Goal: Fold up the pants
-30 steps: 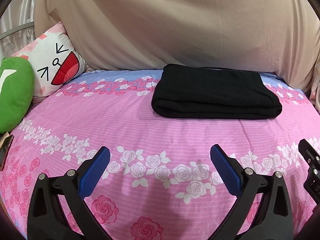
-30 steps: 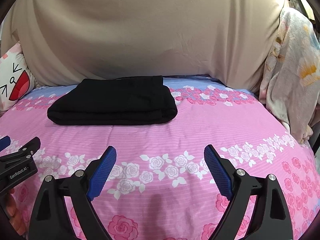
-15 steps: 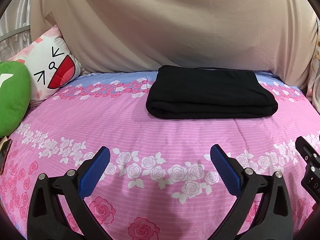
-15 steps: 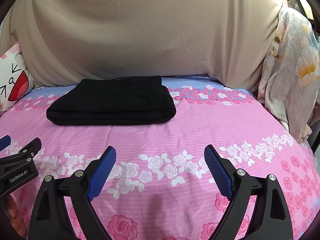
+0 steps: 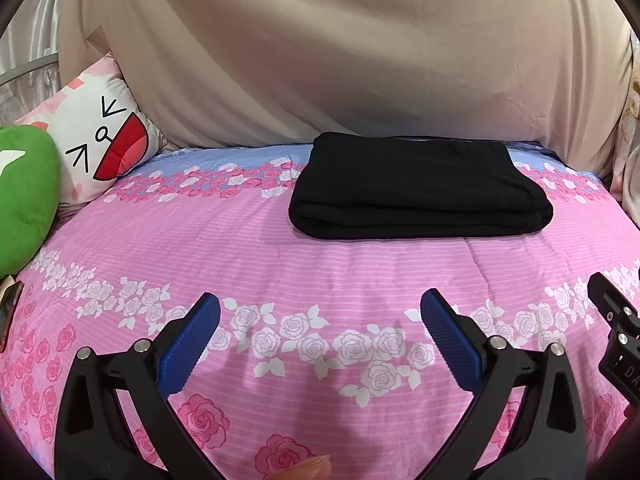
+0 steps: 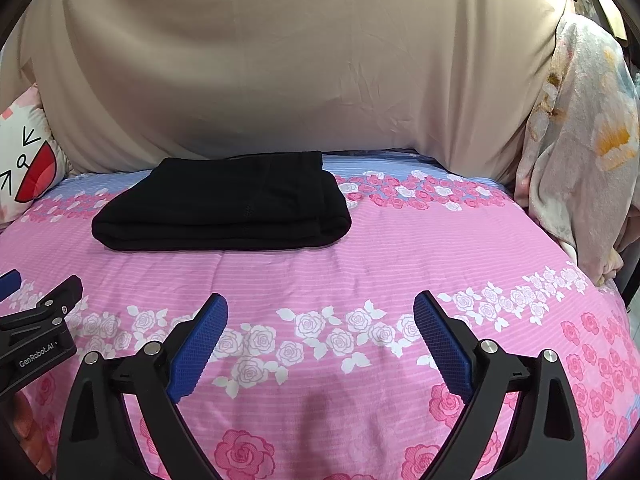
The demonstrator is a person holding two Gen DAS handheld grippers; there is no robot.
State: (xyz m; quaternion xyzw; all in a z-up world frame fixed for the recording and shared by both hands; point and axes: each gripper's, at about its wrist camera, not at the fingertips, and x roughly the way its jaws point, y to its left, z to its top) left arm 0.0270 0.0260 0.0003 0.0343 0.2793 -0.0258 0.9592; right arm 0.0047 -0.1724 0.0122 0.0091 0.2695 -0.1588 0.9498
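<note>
On pink flowered bedspread (image 5: 320, 264), near beige cover (image 5: 340, 48): black pants (image 5: 416, 188) lying as neat folded stack. Looks finished, nothing left but perhaps smoothing. Left gripper (image 5: 320, 320) and right gripper (image 6: 320, 316) both spread wide, empty, well short of pants.

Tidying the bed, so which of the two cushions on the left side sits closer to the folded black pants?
The white cartoon-face cushion. It sits between the plain green cushion and the pants.
</note>
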